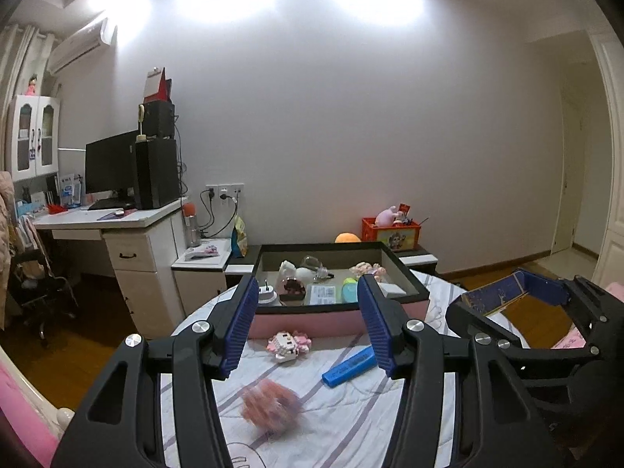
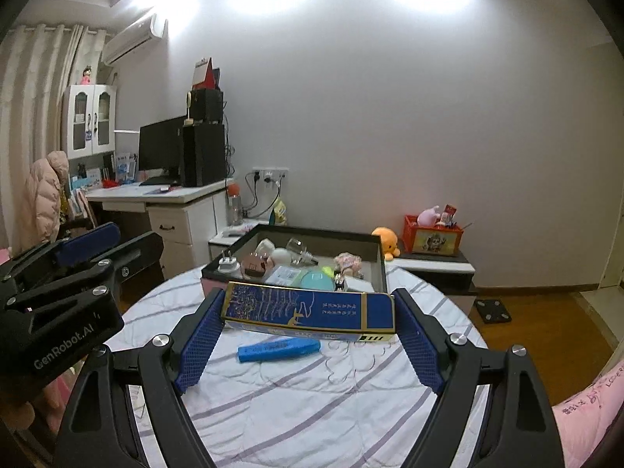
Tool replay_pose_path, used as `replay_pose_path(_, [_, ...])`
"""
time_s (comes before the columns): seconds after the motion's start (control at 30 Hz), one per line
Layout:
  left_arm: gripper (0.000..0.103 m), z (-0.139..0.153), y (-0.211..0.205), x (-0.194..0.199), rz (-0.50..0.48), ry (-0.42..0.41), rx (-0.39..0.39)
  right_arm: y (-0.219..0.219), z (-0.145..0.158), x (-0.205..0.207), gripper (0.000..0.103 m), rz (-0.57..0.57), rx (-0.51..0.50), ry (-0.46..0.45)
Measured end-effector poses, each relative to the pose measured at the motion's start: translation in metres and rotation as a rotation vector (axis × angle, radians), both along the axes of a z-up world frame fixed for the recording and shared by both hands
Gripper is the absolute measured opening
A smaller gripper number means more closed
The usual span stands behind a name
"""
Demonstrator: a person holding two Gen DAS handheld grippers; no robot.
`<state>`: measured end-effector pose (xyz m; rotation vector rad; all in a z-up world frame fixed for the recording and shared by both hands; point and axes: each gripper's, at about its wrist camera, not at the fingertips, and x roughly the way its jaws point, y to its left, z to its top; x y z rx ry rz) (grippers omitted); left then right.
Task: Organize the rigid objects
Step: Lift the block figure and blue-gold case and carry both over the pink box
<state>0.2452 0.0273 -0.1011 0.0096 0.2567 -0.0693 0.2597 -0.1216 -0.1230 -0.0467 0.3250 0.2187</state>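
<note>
My right gripper (image 2: pixel 308 312) is shut on a long dark blue box (image 2: pixel 308 310) and holds it crosswise above the bed, just short of the black-rimmed pink storage box (image 2: pixel 292 230). The box also shows in the left wrist view (image 1: pixel 495 294). My left gripper (image 1: pixel 308 304) is open and empty, above the bed in front of the storage box (image 1: pixel 335 318). On the striped quilt lie a pink-white brick toy (image 1: pixel 288 345), a blue case (image 1: pixel 349 366) and a blurred pink-orange object (image 1: pixel 271 407). The blue case also lies under the held box (image 2: pixel 279 349).
The storage box holds a plug (image 2: pixel 228 263), a bulb (image 2: pixel 298 251), a teal disc (image 2: pixel 318 280) and several other small items. Behind it stand a low cabinet (image 2: pixel 433 265) with an orange plush and a red crate (image 2: pixel 433 236). A desk with a monitor (image 1: pixel 111 167) is at left.
</note>
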Motion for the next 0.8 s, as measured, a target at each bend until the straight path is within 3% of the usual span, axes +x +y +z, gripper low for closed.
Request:
replay_pose_path(0.13, [0.055, -0.012, -0.001, 0.011, 0.008, 0.035, 0.002, -0.002, 0.001, 0.011, 0.085, -0.009, -0.003, 0.005])
replay_pose_path(0.37, [0.062, -0.076, 0.050, 0.044, 0.038, 0.296, -0.141, -0.009, -0.029, 0.034, 0.085, -0.006, 0.004, 0.113])
replay_pose_path(0.57, [0.069, -0.120, 0.057, 0.051, 0.048, 0.422, -0.133, -0.010, -0.045, 0.040, 0.085, 0.008, 0.016, 0.158])
replay_pose_path(0.8, [0.074, -0.135, 0.052, 0.074, 0.030, 0.497, -0.128, -0.008, -0.048, 0.045, 0.085, 0.019, 0.017, 0.172])
